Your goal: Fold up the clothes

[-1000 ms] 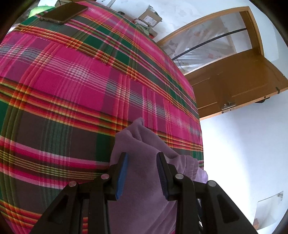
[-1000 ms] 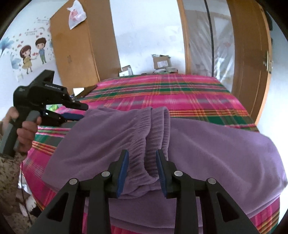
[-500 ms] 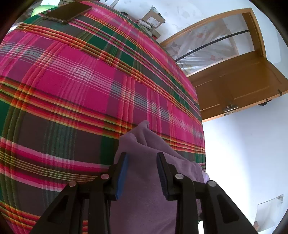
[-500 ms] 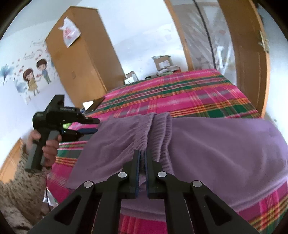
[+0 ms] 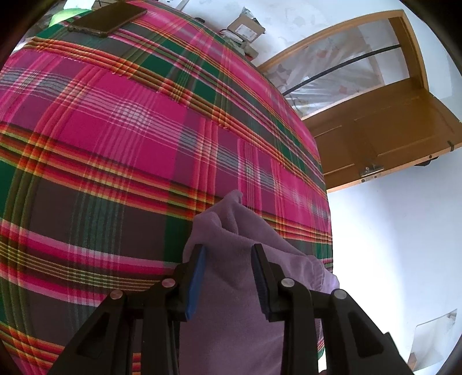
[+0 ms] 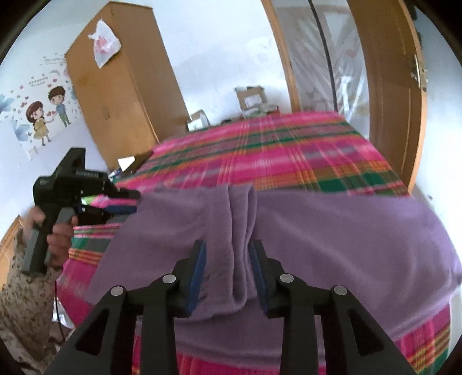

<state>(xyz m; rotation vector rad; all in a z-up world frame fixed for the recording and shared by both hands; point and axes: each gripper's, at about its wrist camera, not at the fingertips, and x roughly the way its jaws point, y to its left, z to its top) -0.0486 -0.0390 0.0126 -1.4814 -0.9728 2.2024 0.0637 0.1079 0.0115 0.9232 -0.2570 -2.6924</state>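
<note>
The soft purple fleece garment [image 6: 332,245] lies across the pink plaid bed [image 6: 288,155]; the right gripper [image 6: 226,274], jaws just parted, straddles its gathered ridge unpinched, and should re-close squarely; the left gripper [image 5: 228,277] seemingly straddles a corner, half-spread.

purple garment [image 6: 332,239] on plaid bedspread [image 6: 288,161], jaws just reopened

Bare plaid bedspread [image 5: 115,150] beyond purple garment [image 6: 332,230]; phone [image 5: 108,18] at far edge.
</note>
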